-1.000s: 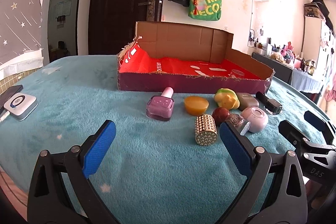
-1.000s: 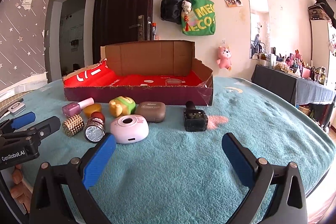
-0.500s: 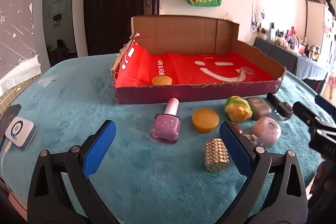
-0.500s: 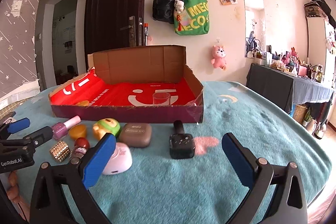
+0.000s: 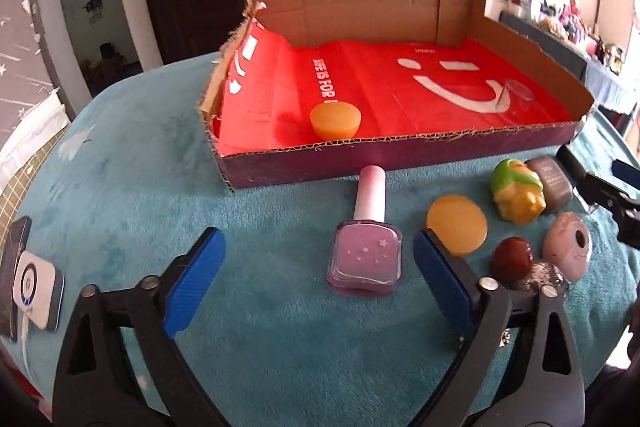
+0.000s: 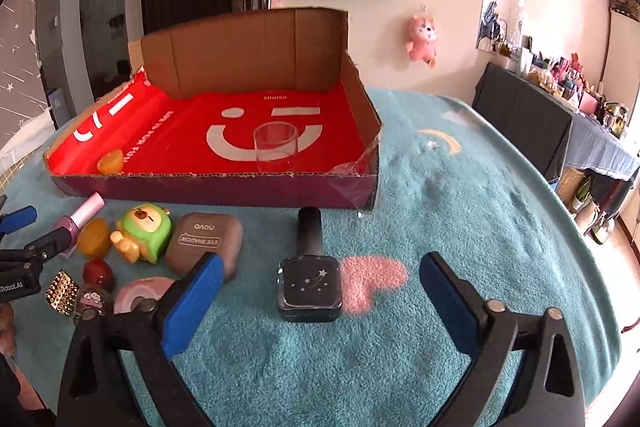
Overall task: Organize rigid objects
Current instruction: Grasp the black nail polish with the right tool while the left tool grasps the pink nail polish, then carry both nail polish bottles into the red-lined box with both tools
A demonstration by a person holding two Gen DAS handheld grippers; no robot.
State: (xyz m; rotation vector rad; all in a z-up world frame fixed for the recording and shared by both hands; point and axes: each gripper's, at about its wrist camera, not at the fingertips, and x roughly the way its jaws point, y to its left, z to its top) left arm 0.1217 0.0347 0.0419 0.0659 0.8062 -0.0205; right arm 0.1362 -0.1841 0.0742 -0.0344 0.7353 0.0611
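Both grippers hang over the fuzzy teal blanket with their blue pads apart and nothing between them; both pairs of jaws have just been closing a little. Ahead of the left gripper (image 5: 316,281) lies the flat pink nail polish bottle with stars (image 5: 365,259), a bit toward its right pad (image 5: 438,277). Ahead of the right gripper (image 6: 316,301) lies the flat black nail polish bottle with stars (image 6: 310,285), nearer its left pad (image 6: 192,305). Each bottle's cap points straight away, at the near wall of the cardboard box with the red smiley lining (image 5: 400,155). So each bottle's long side runs along the fingers, and I think the pads can pinch its square body from the sides. Next to the pink bottle sits a round orange soap (image 5: 456,225).
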